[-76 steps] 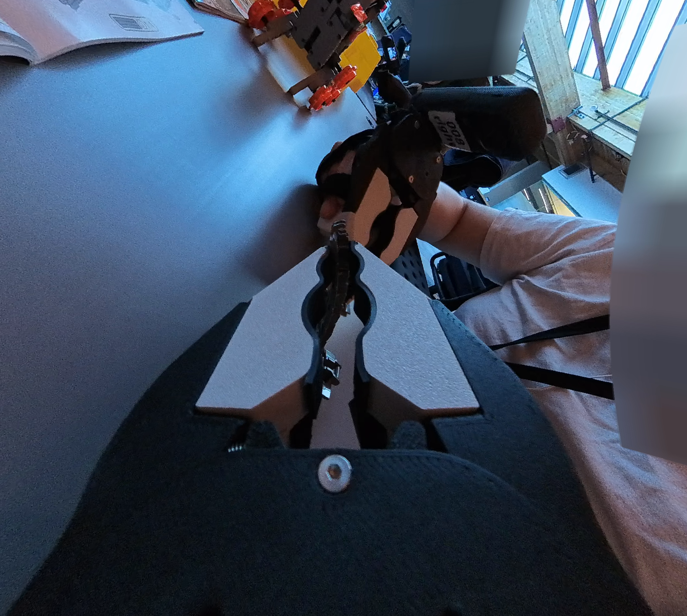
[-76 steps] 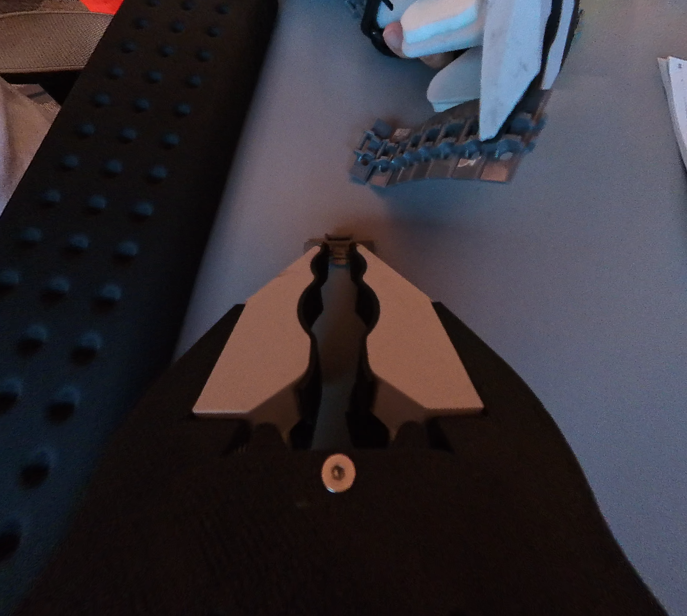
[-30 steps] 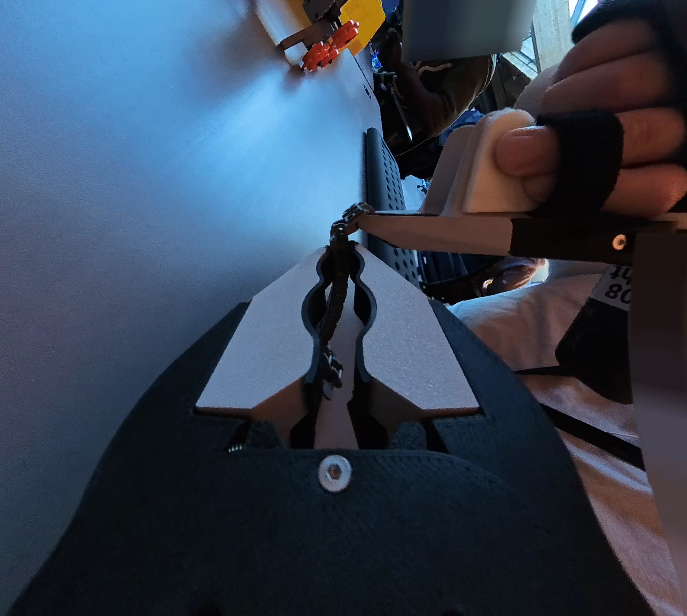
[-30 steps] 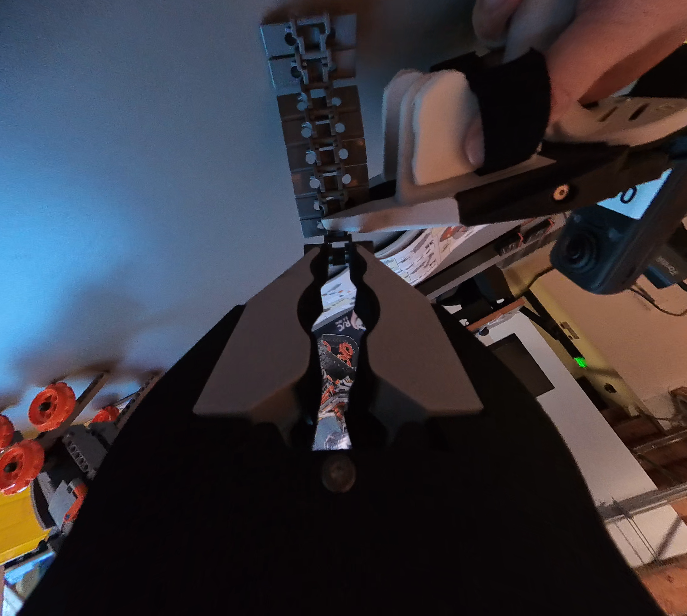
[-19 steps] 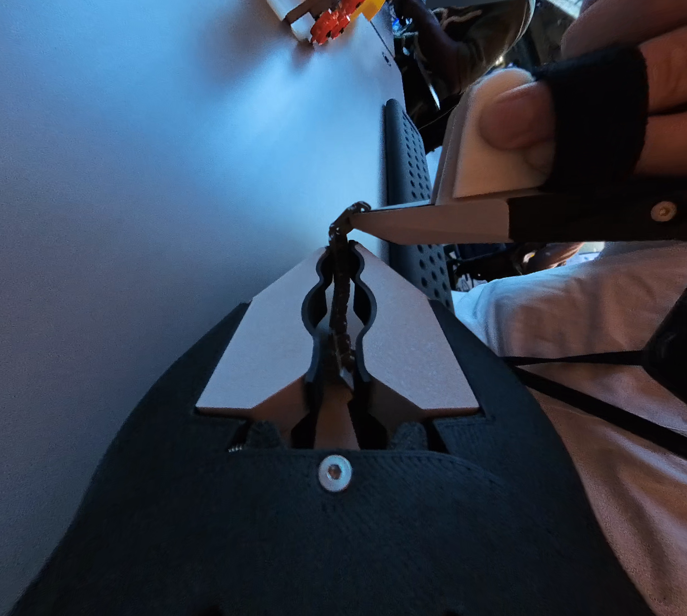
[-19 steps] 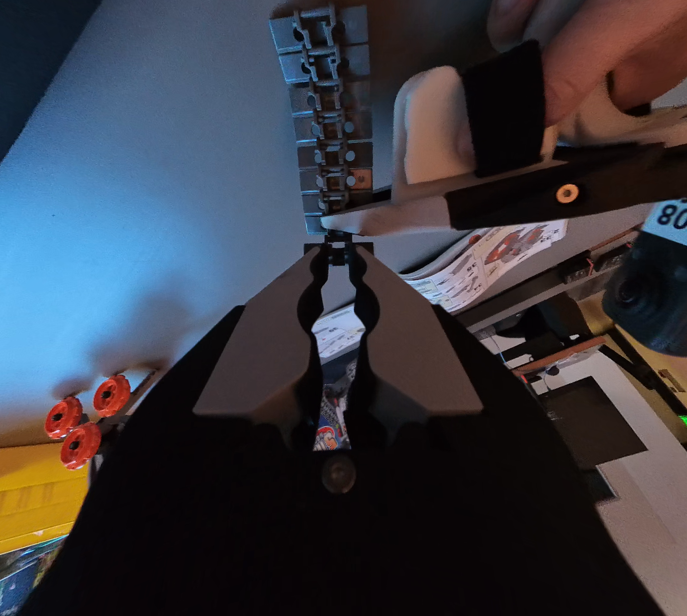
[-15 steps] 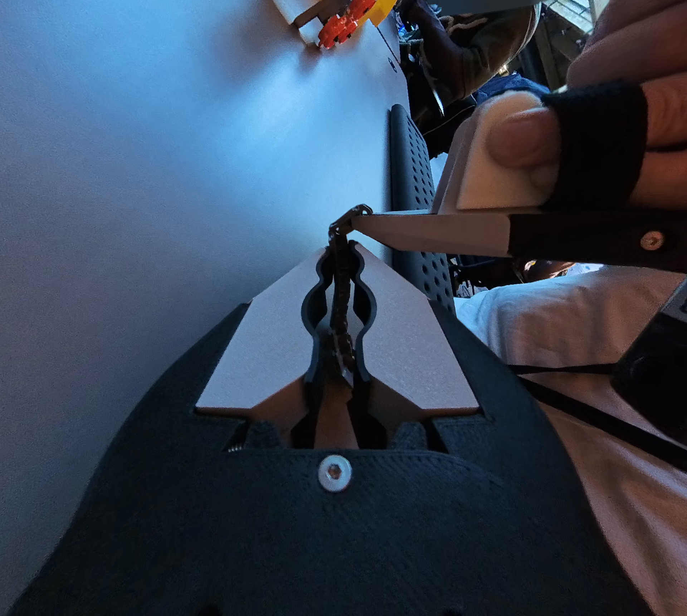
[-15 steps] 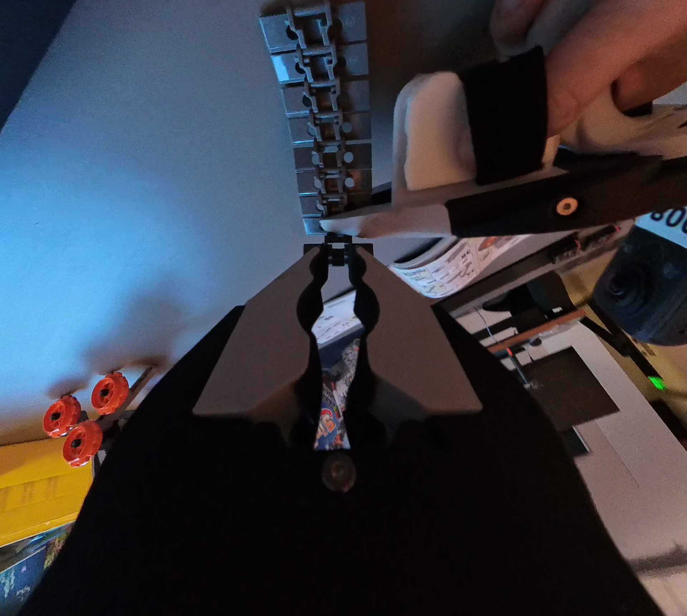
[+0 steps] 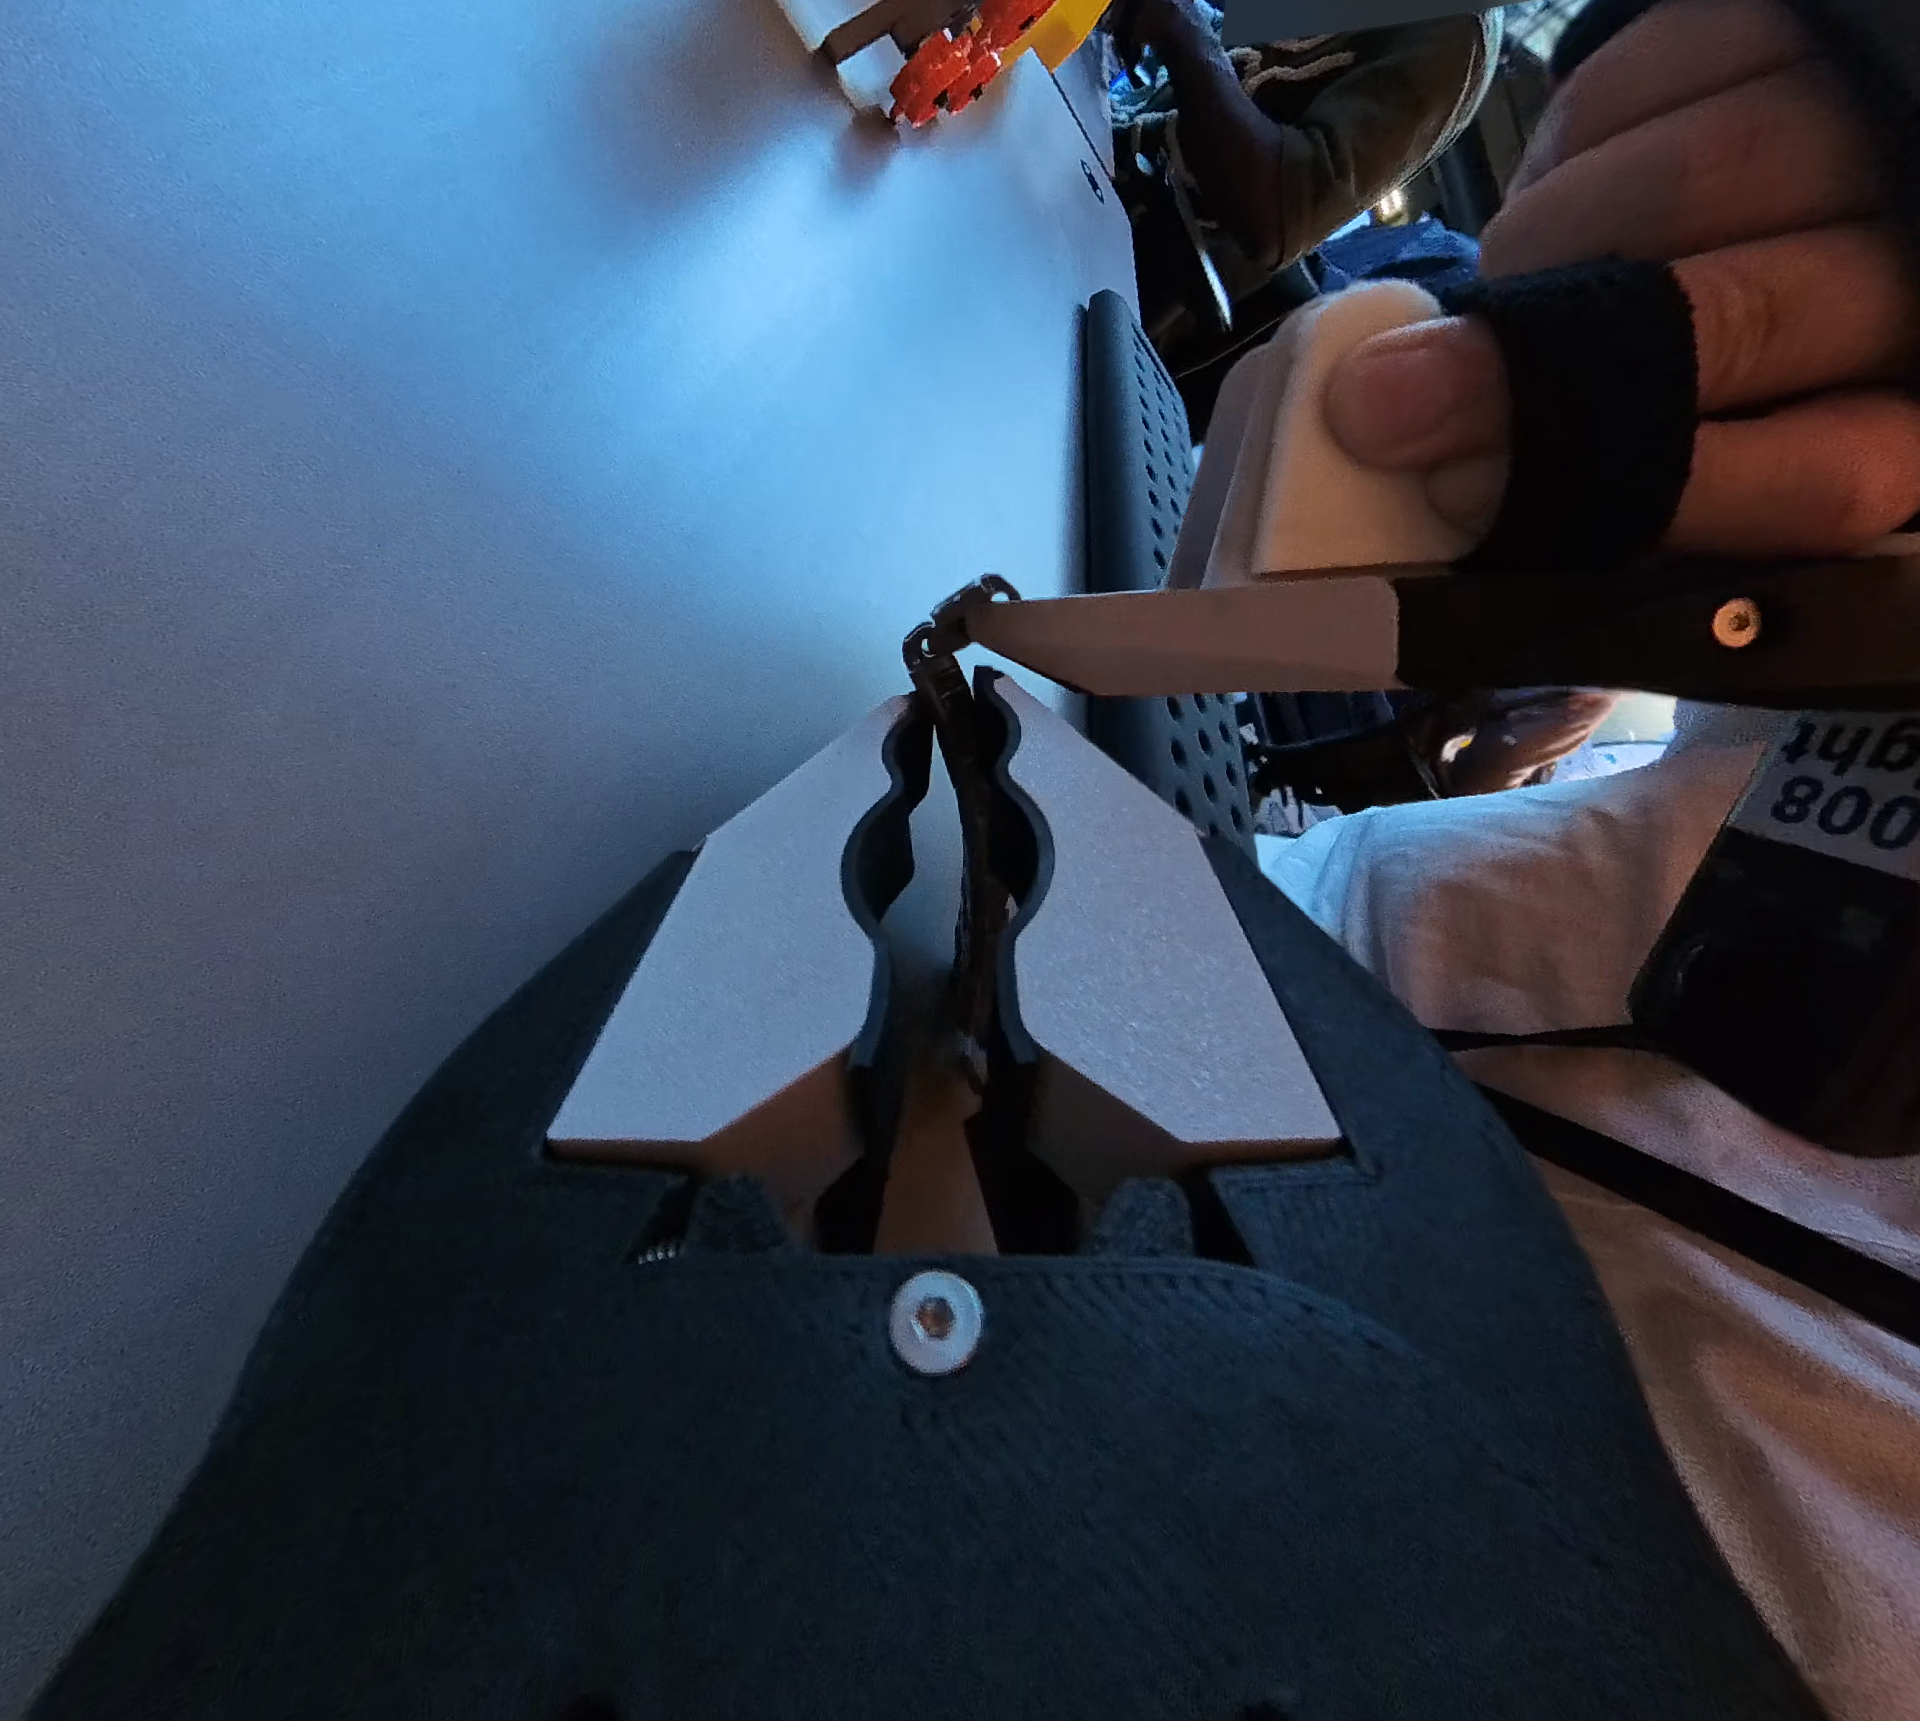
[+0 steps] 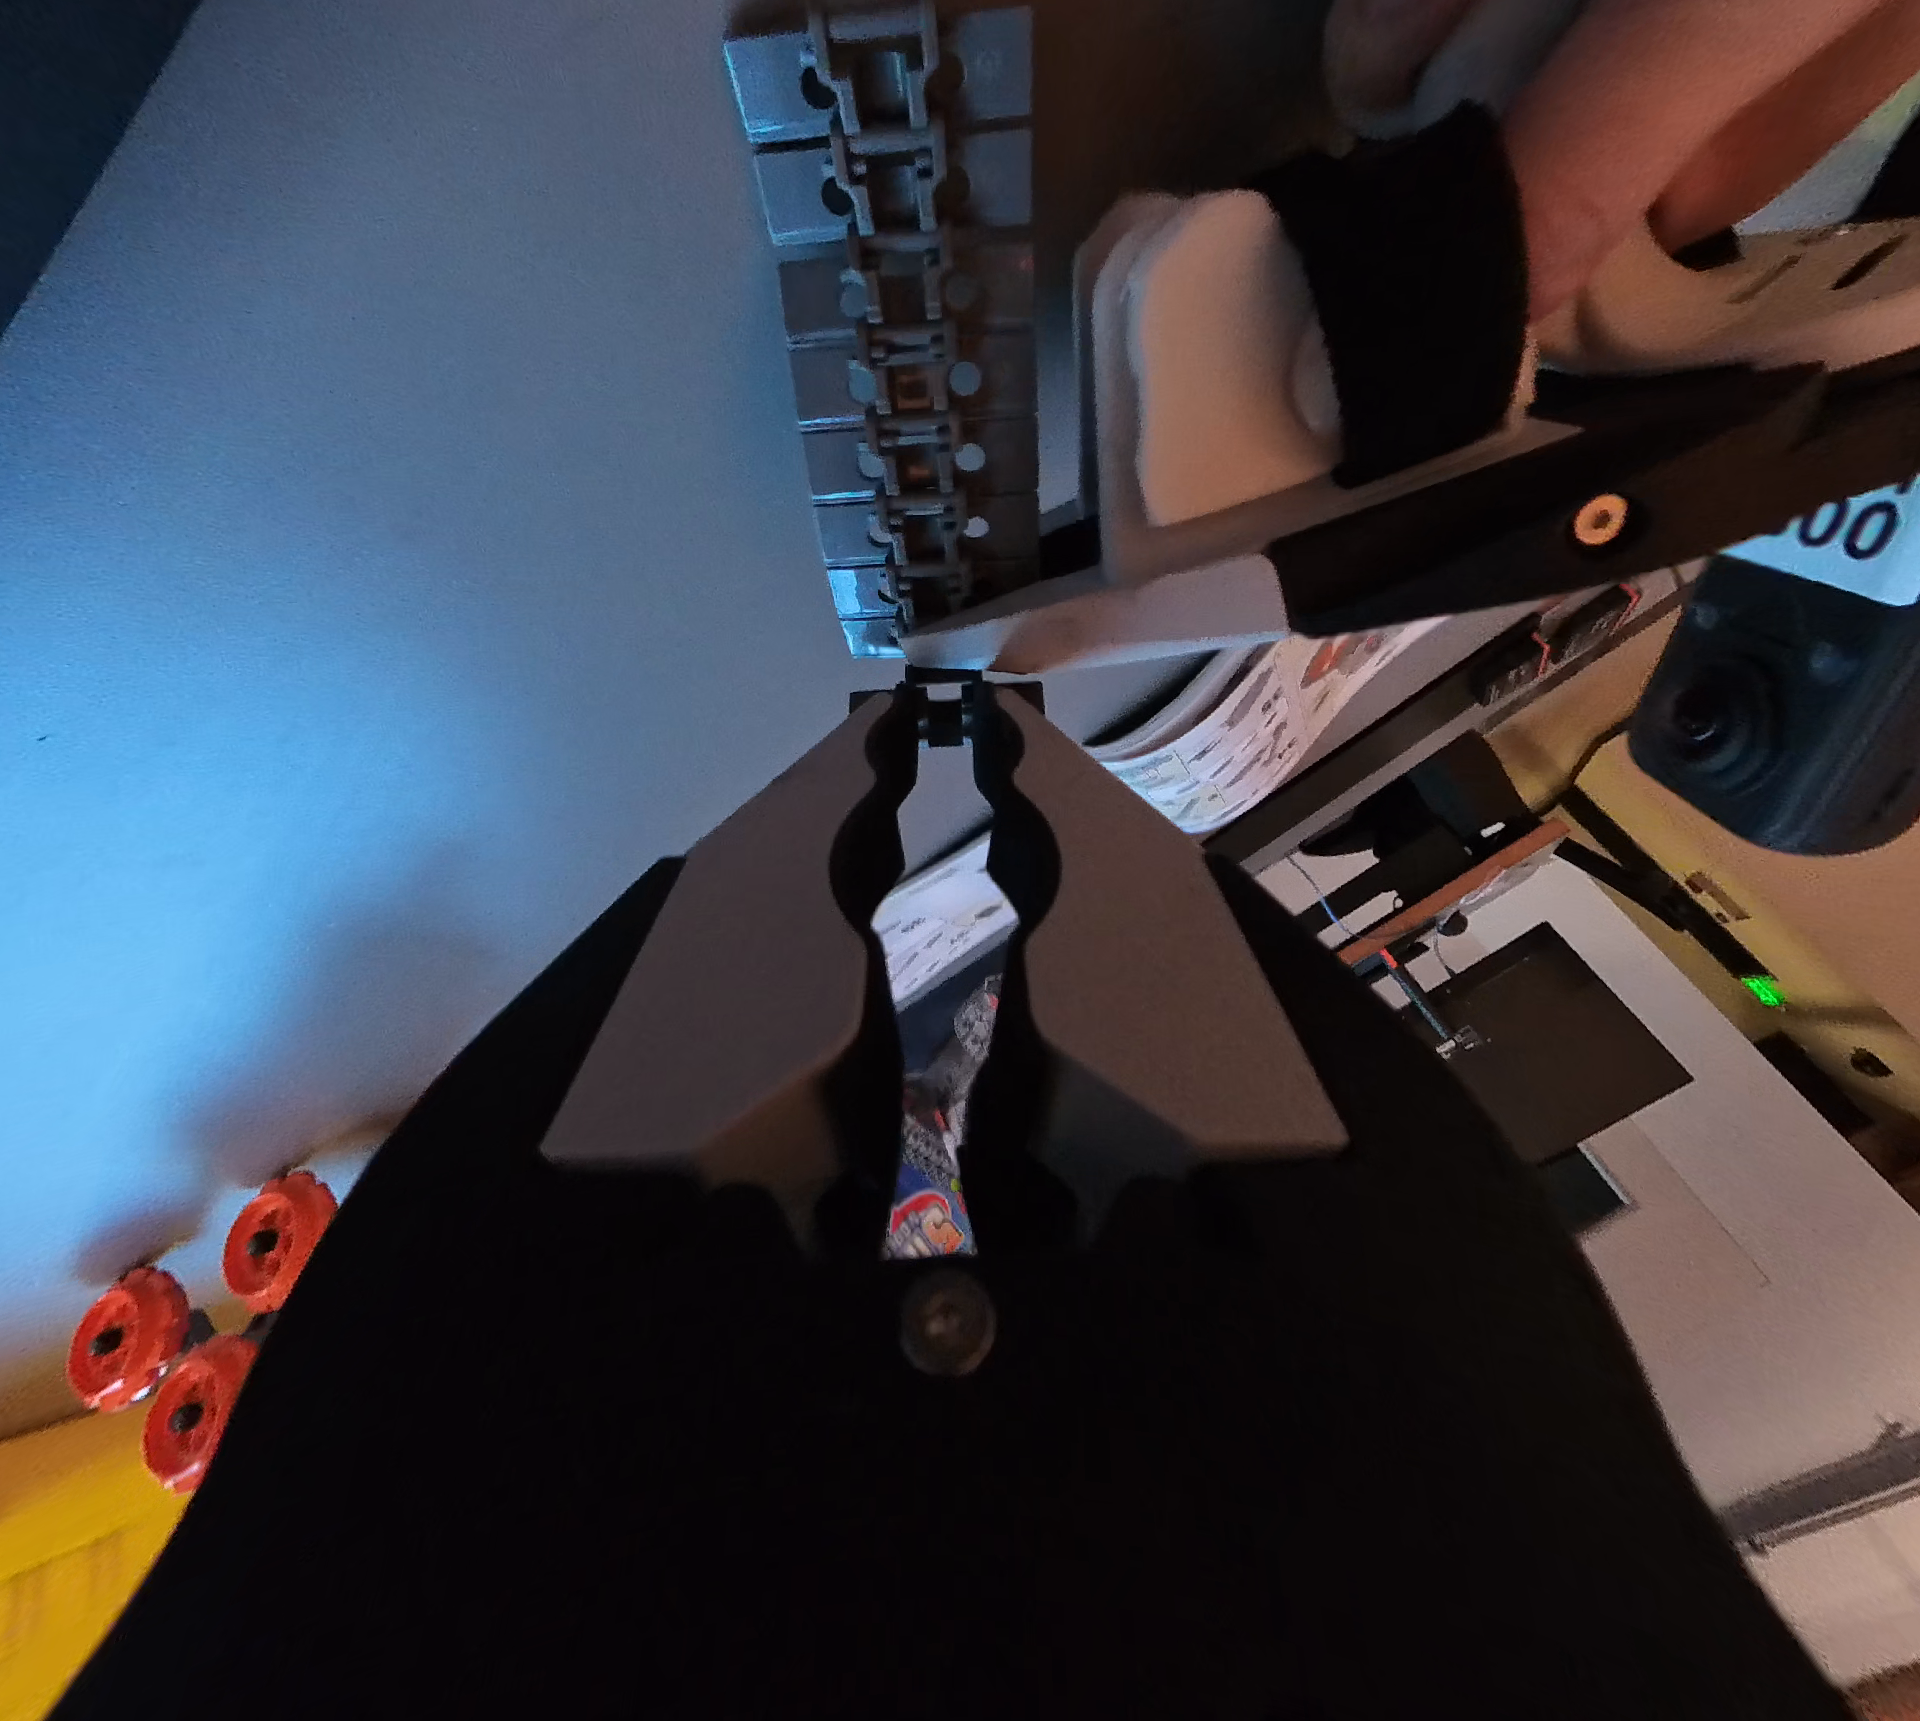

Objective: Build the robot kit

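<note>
- Right wrist view: right gripper [image 10: 940,707] jaws pinching a dark link [image 10: 941,726], square to the near end of the grey track [image 10: 894,300].
- Left gripper [image 9: 948,697] jaws narrowly apart around the track's near end; cannot tell whether gripping.

Matt plastic track links [image 10: 899,341], smooth table [image 9: 416,424]

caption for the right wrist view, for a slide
Right tool pinching a single link beside the grey track strip held in the left tool.

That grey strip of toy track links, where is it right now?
The grey track strip hangs above the table, held edge-on in the left tool, while the right tool pinches a single link at its near end.
</note>
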